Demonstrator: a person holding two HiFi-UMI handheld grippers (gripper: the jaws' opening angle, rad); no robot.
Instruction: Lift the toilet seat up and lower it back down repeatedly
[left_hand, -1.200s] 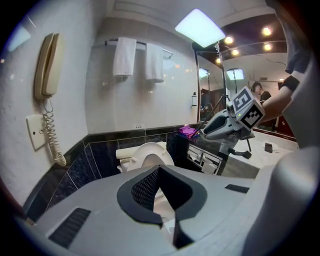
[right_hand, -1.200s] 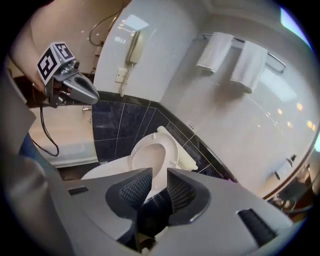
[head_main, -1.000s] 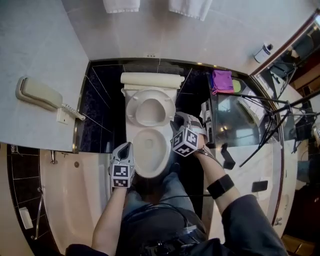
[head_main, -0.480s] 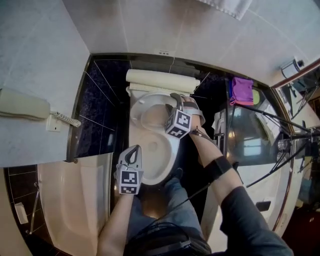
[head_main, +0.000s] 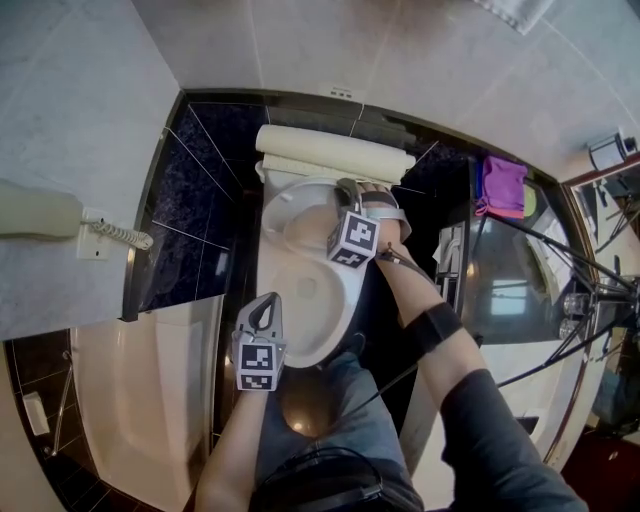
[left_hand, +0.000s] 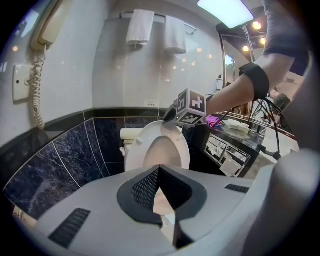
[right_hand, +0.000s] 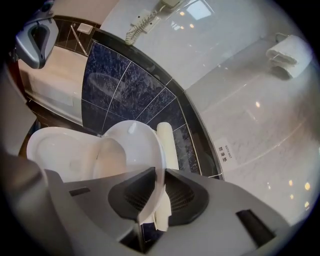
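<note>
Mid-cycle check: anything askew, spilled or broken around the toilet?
Nothing stands out. The white plastic toilet seat stands raised, its rim between the right gripper's jaws, which have just been closing on it. No spill or crack shows on the white ceramic bowl.

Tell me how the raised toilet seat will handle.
Likely stiff: the toilet seat stands unbent between the jaws of the right gripper, which have just been closing. Its glossy surface may slip. Hinged behind, it should swing down.
</note>
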